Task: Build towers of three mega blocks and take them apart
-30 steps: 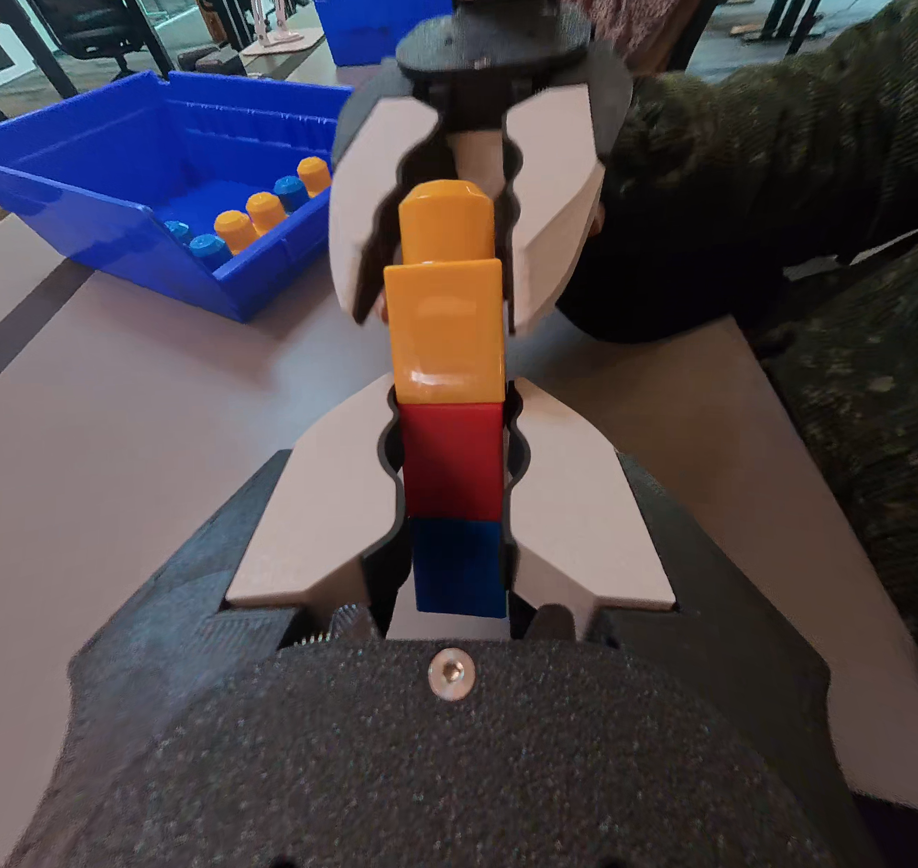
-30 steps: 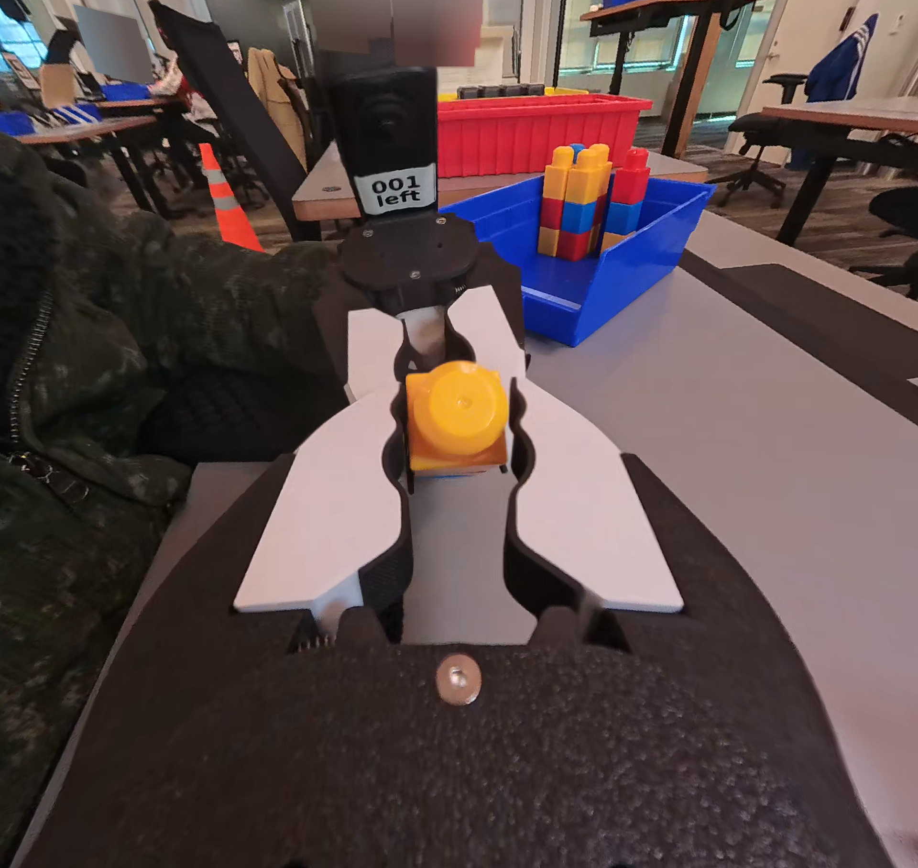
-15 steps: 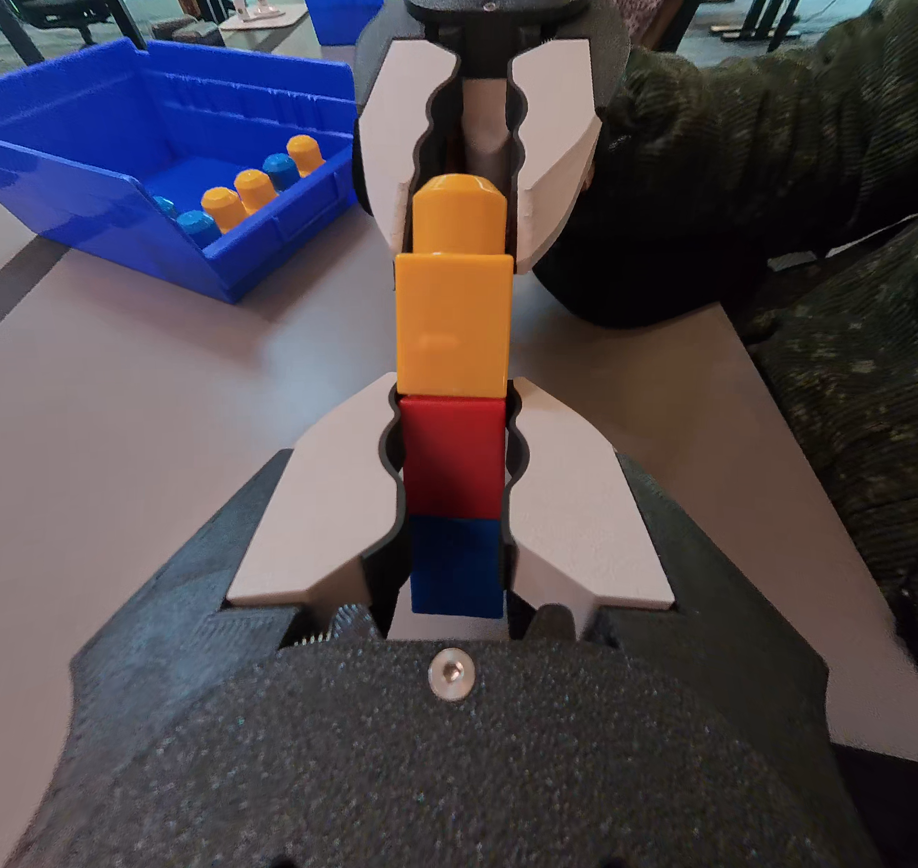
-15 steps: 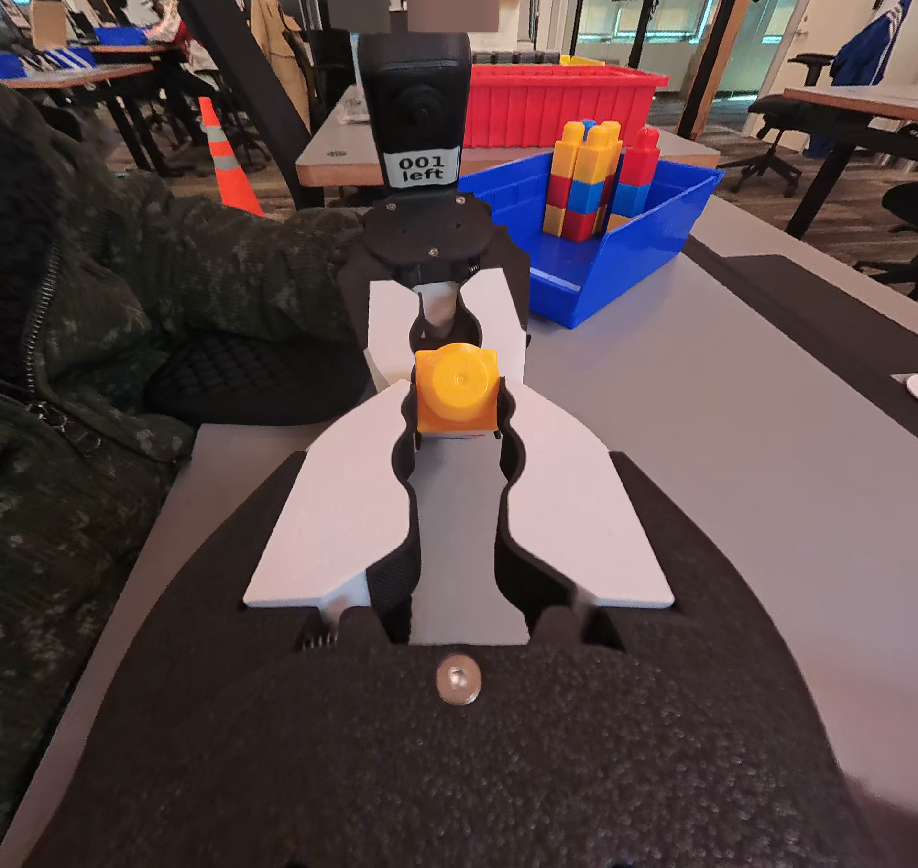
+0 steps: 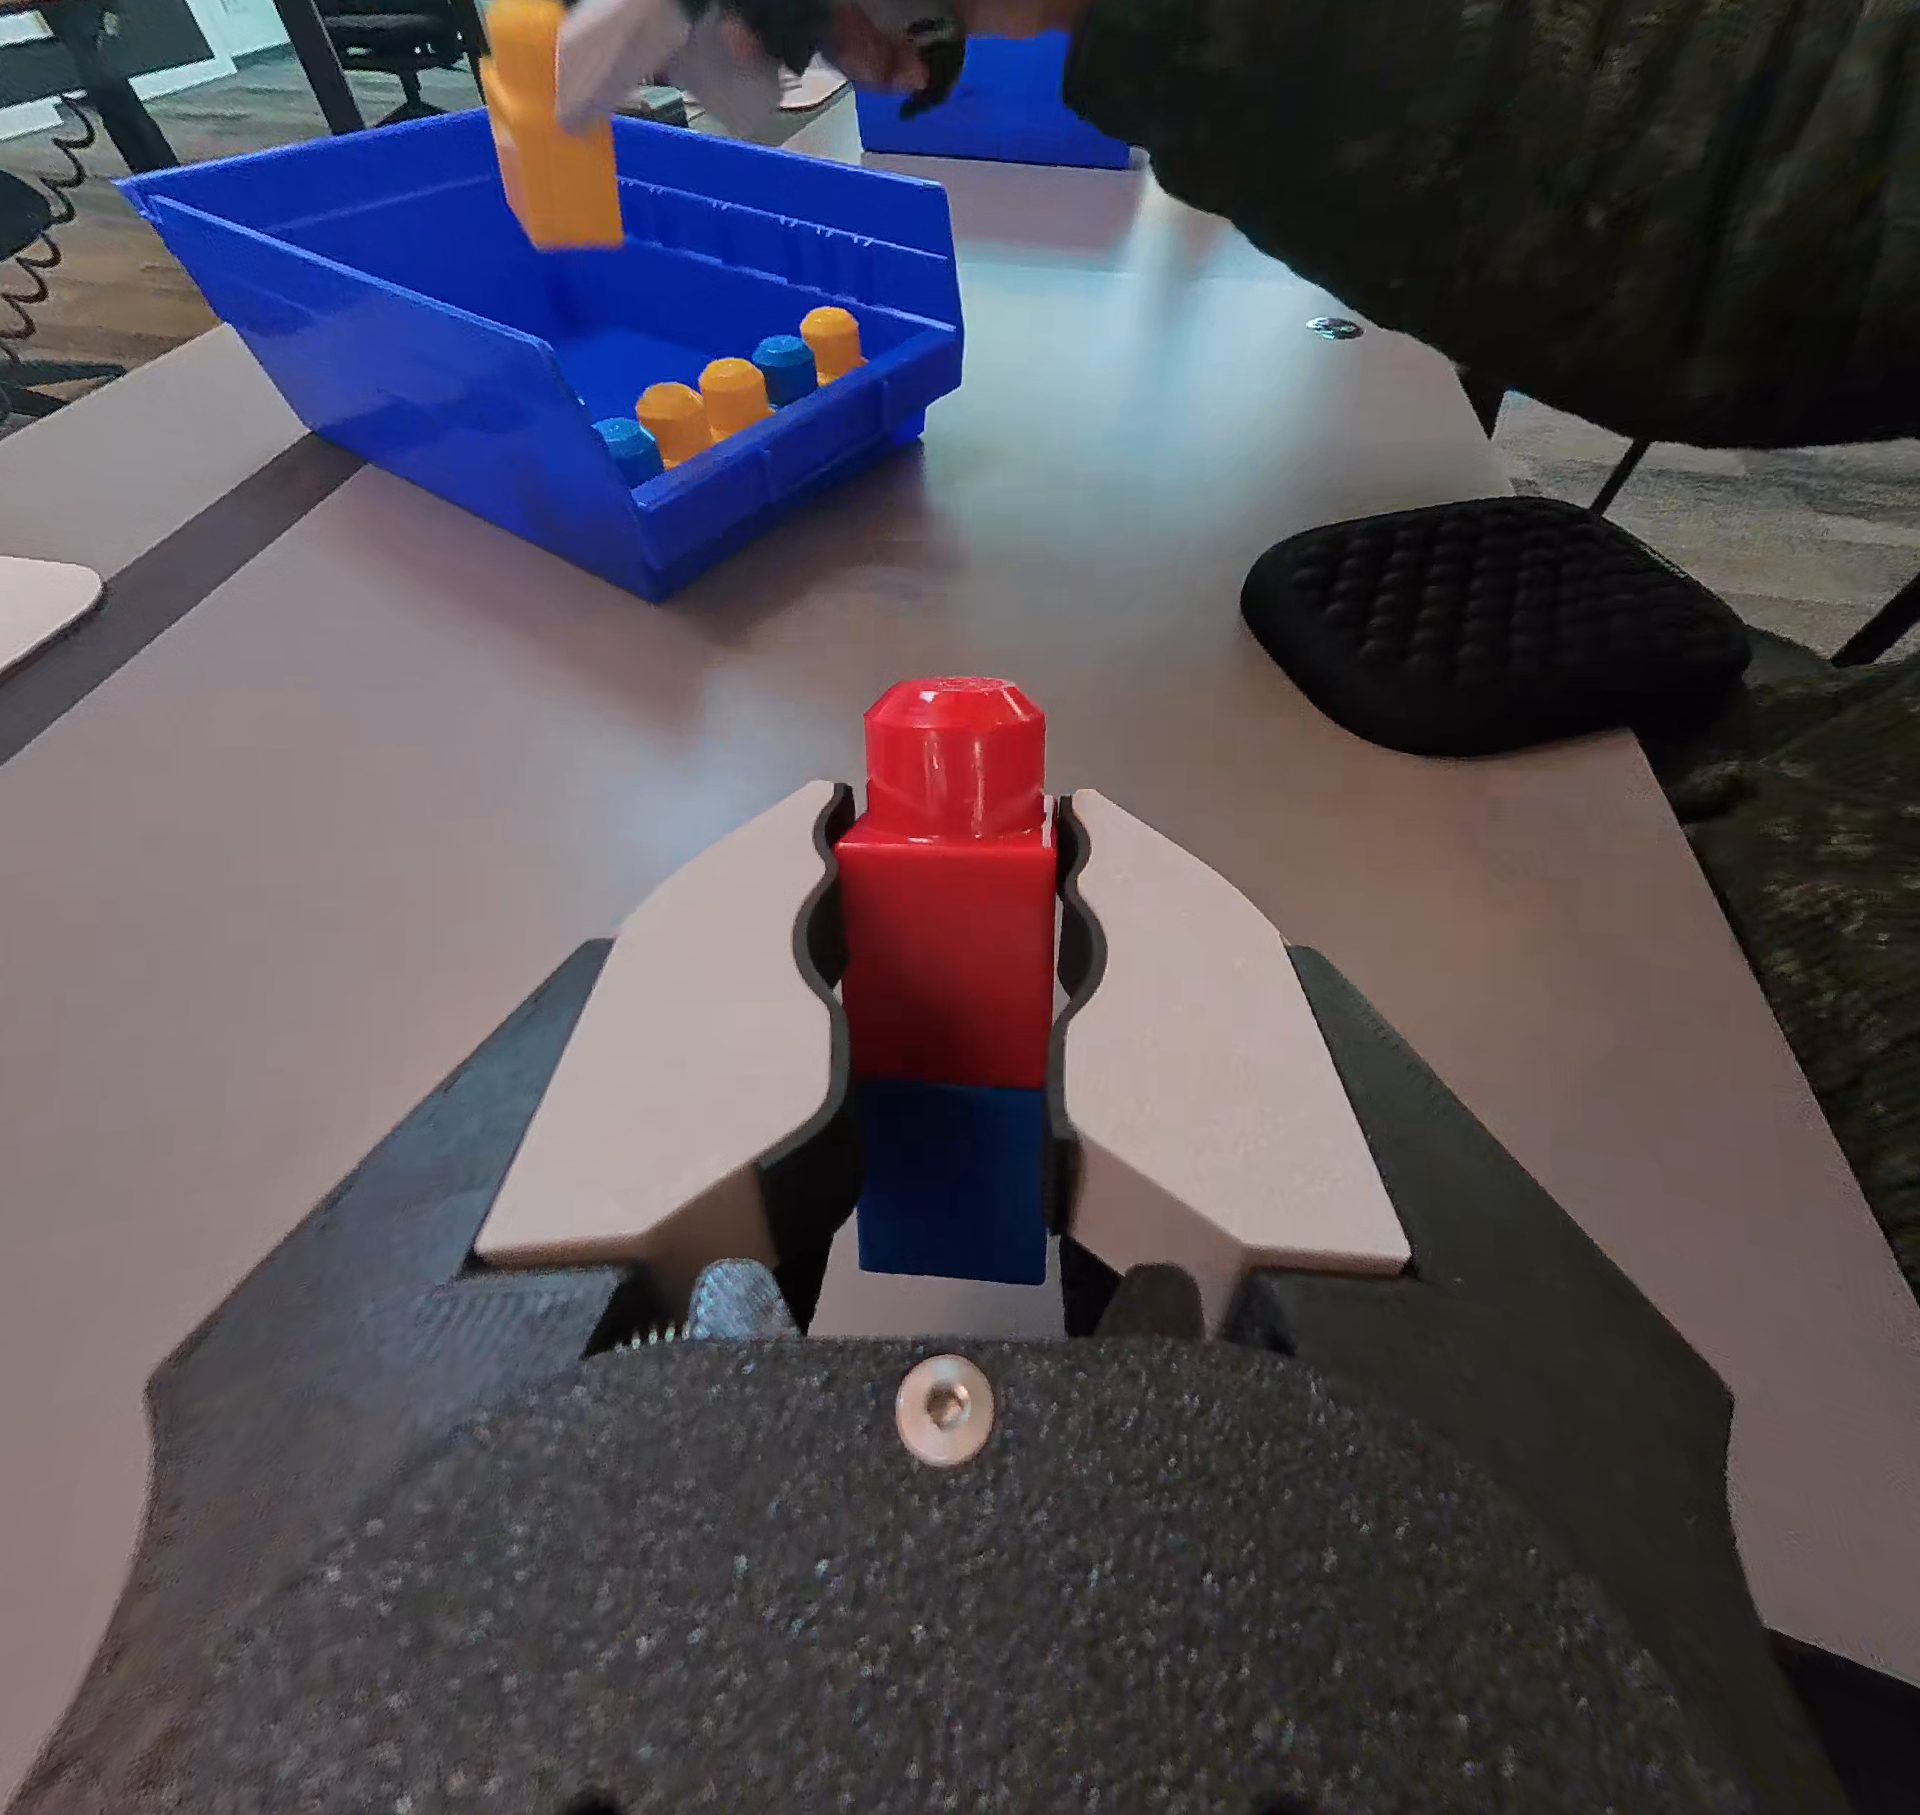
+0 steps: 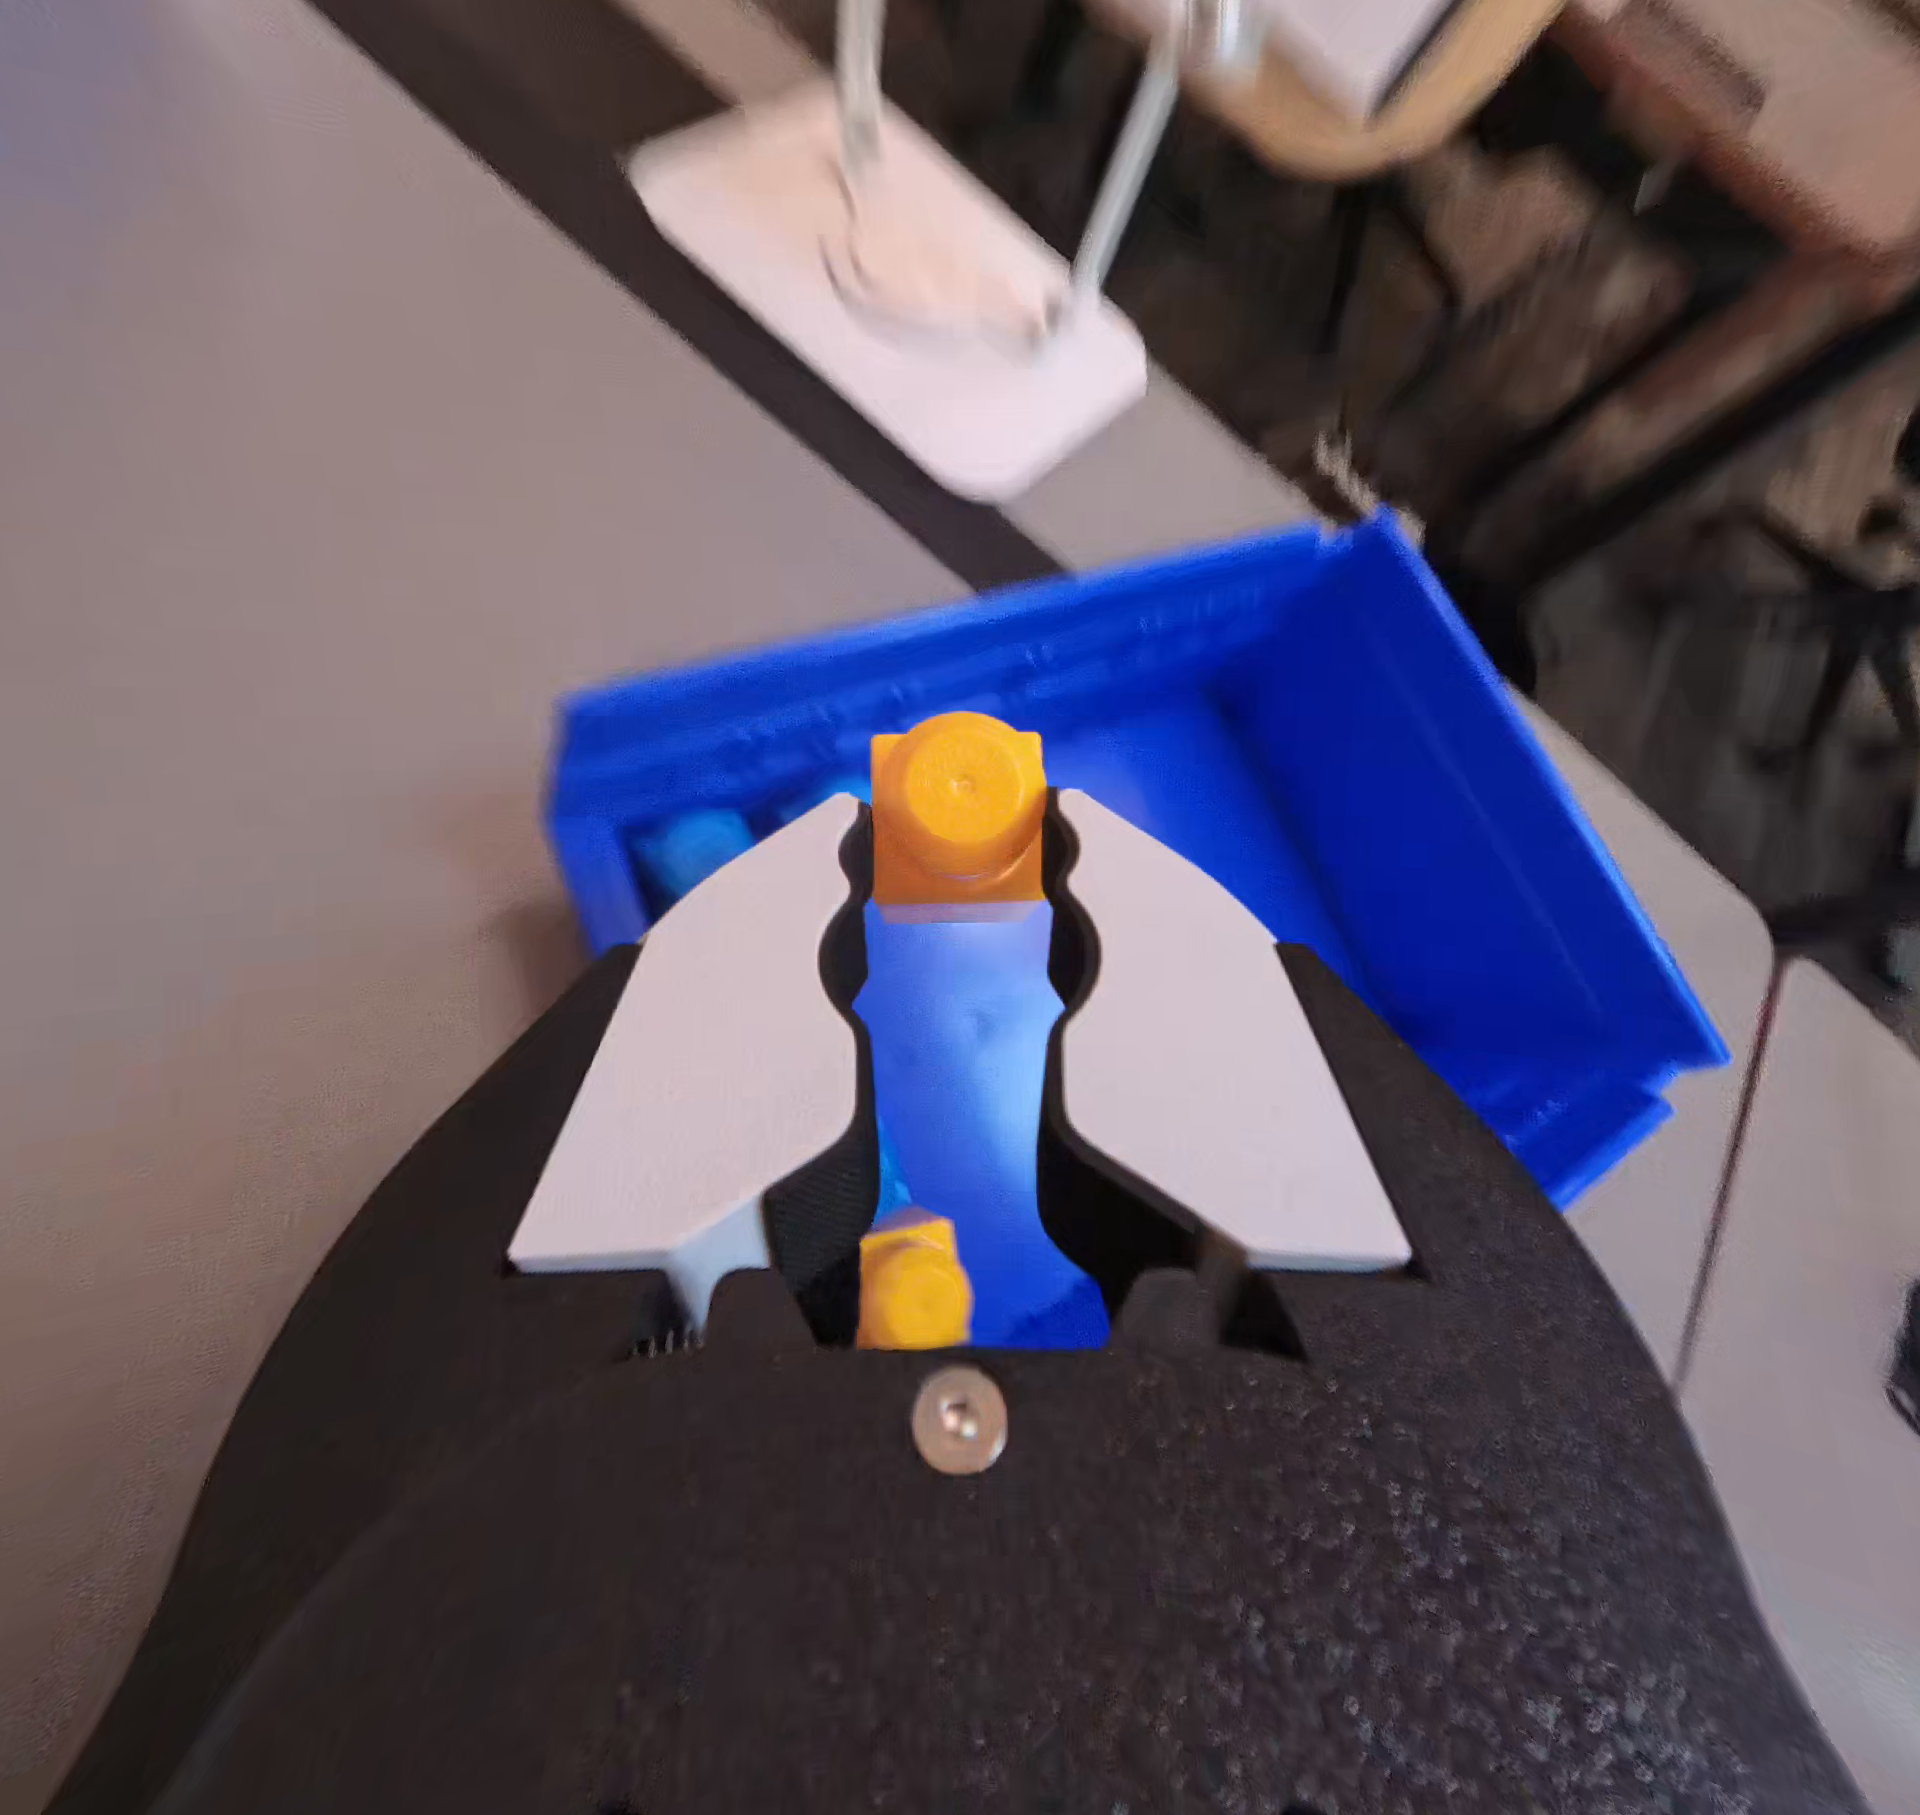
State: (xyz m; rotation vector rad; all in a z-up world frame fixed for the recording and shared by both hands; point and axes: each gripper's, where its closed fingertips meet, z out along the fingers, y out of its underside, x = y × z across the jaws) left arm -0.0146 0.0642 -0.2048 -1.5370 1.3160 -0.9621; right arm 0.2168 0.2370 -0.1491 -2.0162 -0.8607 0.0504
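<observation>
My left gripper (image 5: 948, 830) is shut on a two-block stack: a red block (image 5: 945, 944) on top of a blue block (image 5: 951, 1183), held above the table. My right gripper (image 6: 956, 809) is shut on a yellow block (image 6: 956, 820) and holds it over the blue bin (image 6: 1403, 799). In the left wrist view the same yellow block (image 5: 551, 134) hangs blurred above the blue bin (image 5: 416, 331), with the right gripper (image 5: 582, 40) at the top edge. Several loose yellow and blue blocks (image 5: 727, 394) lie in the bin.
A black textured pad (image 5: 1486, 622) lies at the table's right edge. A person's green sleeve (image 5: 1507, 134) reaches across the top right. A second blue bin (image 5: 987, 124) stands farther back. A white stand base (image 6: 883, 311) sits beyond the bin. Spacing between my two grippers at the tips: around 30 centimetres. The white stand base (image 6: 883, 311) sits 35 centimetres or so from the ends of my right fingers.
The yellow block has come off the top of the stack. My right gripper has carried it away to the left, over the blue bin. My left gripper still holds the red and blue blocks.
</observation>
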